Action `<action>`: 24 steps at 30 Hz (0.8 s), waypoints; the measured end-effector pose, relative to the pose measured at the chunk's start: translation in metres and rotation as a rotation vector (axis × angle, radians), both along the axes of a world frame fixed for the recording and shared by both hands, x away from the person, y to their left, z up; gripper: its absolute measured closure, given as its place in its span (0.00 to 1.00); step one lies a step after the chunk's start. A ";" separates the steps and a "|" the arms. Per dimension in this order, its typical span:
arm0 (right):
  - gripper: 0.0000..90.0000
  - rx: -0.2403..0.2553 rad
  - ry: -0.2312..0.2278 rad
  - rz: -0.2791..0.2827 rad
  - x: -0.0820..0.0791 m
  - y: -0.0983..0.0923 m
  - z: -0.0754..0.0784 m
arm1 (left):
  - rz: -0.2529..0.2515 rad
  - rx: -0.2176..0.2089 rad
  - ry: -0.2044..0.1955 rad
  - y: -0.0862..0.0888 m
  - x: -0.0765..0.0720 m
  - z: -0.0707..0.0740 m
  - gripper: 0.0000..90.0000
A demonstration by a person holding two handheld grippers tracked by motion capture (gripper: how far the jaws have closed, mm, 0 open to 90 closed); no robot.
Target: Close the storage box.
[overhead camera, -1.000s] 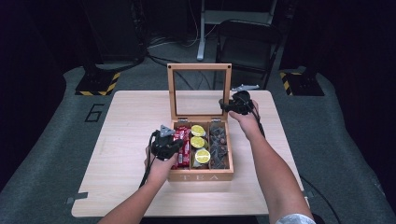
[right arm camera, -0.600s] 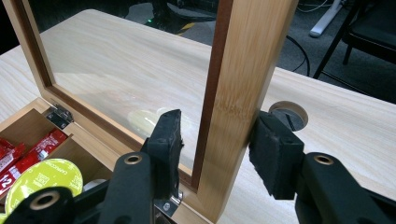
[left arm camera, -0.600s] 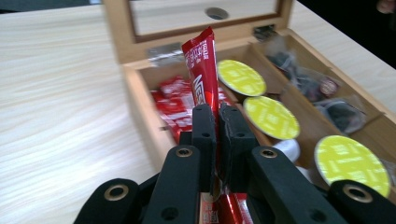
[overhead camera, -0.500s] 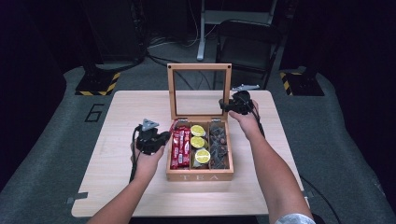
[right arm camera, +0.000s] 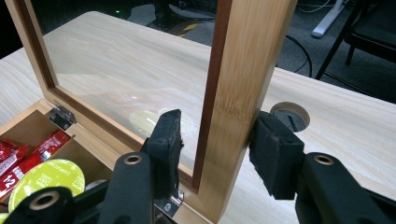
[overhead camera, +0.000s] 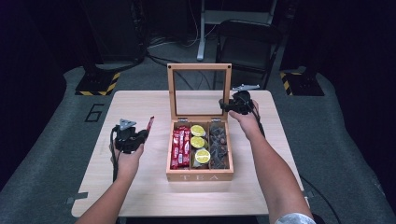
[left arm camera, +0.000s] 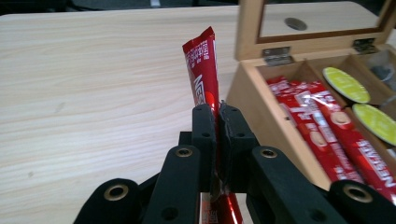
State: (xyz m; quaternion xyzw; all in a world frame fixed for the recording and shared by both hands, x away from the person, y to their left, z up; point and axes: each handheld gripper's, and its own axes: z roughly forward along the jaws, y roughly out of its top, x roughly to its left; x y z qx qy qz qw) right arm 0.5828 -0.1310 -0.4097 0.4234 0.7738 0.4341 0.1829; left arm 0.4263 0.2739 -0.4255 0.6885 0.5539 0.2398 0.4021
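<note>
A wooden tea box (overhead camera: 200,176) sits mid-table with its glass lid (overhead camera: 199,67) standing upright. My right gripper (overhead camera: 229,106) is shut on the lid's right frame post (right arm camera: 243,70), one pad on each side of it (right arm camera: 217,135). My left gripper (overhead camera: 140,135) hovers over the table left of the box. It is shut on a red coffee sachet (left arm camera: 204,70), which sticks up from between the jaws (left arm camera: 217,112). More red sachets (overhead camera: 181,147) lie in the box's left compartment. Yellow-green pods (overhead camera: 198,141) fill the middle one and dark packets (overhead camera: 218,144) the right.
The box wall (left arm camera: 247,88) is close to the right of the held sachet. A round cable hole (right arm camera: 289,114) is cut into the tabletop behind the lid. A black chair (overhead camera: 247,42) stands beyond the table's far edge.
My left gripper has moved left, away from the box's left compartment, carrying the red sachet out over the bare table. The right gripper and the lid have stayed put.
</note>
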 end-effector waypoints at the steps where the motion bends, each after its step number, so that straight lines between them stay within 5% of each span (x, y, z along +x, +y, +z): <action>1: 0.60 0.002 0.001 0.000 0.000 0.000 0.000 | 0.010 0.000 0.003 0.004 0.000 -0.001 0.95; 14: 0.59 0.013 0.004 -0.006 0.000 0.001 0.000 | 0.100 0.014 0.022 0.038 -0.005 -0.021 0.95; 24: 0.60 0.007 0.000 -0.013 0.000 0.001 0.001 | 0.113 0.035 0.070 0.043 -0.005 -0.044 0.95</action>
